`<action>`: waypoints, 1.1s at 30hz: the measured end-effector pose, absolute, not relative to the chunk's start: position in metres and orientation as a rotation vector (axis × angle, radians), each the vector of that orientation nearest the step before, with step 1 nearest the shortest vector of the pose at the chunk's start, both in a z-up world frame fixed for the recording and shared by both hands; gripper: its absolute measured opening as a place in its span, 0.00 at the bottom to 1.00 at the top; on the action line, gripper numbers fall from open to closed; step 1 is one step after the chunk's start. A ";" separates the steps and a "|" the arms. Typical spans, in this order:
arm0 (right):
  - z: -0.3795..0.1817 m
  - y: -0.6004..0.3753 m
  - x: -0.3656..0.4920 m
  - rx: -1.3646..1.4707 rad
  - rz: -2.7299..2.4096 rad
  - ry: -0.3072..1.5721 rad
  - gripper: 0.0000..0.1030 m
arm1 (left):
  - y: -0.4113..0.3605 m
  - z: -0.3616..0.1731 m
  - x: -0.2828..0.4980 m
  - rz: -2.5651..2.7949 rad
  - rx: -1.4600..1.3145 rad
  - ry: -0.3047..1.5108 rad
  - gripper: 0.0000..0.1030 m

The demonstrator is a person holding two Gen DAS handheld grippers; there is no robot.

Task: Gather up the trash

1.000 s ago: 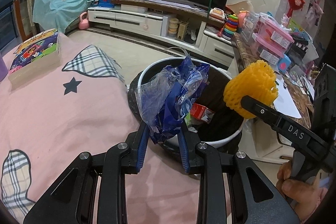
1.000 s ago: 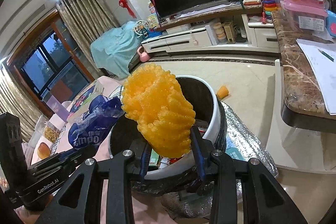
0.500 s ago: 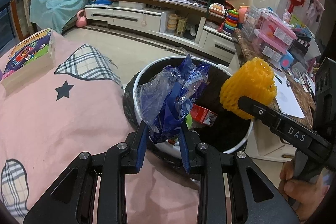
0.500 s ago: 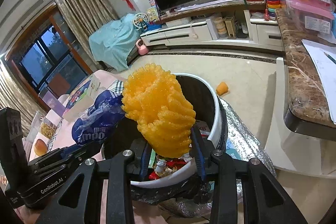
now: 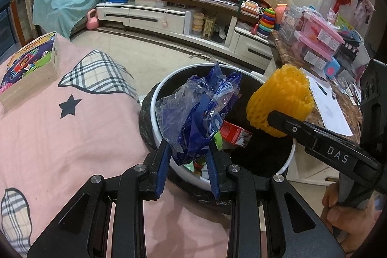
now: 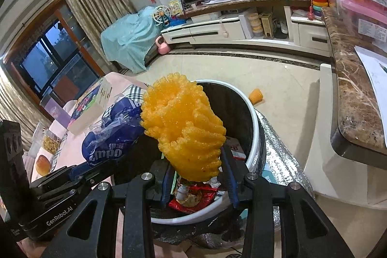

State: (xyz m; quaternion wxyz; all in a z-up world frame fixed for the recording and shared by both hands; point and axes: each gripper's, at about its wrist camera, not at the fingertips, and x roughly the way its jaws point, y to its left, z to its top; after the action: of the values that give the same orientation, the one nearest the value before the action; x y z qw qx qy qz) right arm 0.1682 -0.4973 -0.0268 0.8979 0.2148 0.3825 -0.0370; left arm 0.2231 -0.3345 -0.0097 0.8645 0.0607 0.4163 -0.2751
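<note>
One white-rimmed trash bin (image 5: 154, 113) with a black liner is standing on the floor against the pink bedcover (image 5: 72, 137); it is holding a red carton (image 5: 233, 133), red wrappers (image 6: 193, 202) and other litter too jumbled to count. Above its open mouth you are holding two pieces of trash, one per gripper. Your left gripper (image 5: 188, 161) is pinching a crumpled blue-and-clear plastic bag (image 5: 200, 113) between its blue pads (image 5: 163, 166), the jaws narrowed onto the bag's lower end, just inside the near rim. Your right gripper (image 6: 197, 180) is clamping a yellow foam fruit net (image 6: 183, 127) between its blue pads (image 6: 228, 175), jaws partly closed on the net's base, and is hovering over the bin's interior. In the right wrist view, bag and net are sitting side by side, close enough that contact cannot be judged. One book (image 5: 31, 64) is lying on the bedcover, well apart from the bin. A second, smaller orange foam net (image 6: 256, 96) is lying on the floor beyond the bin.
</note>
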 end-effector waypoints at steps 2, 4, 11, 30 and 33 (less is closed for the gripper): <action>-0.027 -0.497 0.170 0.440 -0.075 0.797 0.38 | -0.336 -0.010 0.224 -0.578 0.133 0.870 0.27; -0.026 -0.497 0.172 0.435 -0.073 0.802 0.38 | -0.337 -0.009 0.225 -0.578 0.135 0.871 0.27; -0.027 -0.498 0.175 0.430 -0.072 0.817 0.39 | -0.337 -0.009 0.226 -0.563 0.144 0.869 0.30; -0.019 -0.492 0.161 0.462 -0.085 0.776 0.70 | -0.283 -0.007 0.211 -0.496 0.032 0.872 0.63; -0.017 -0.490 0.152 0.480 -0.086 0.759 0.75 | -0.267 -0.010 0.204 -0.478 0.006 0.875 0.63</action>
State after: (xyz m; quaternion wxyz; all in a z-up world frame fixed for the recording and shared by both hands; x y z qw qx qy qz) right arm 0.1524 -0.4899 -0.0167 0.9000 0.2319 0.3667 -0.0418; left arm 0.2042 -0.2674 -0.0102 0.8783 0.0028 0.4197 -0.2291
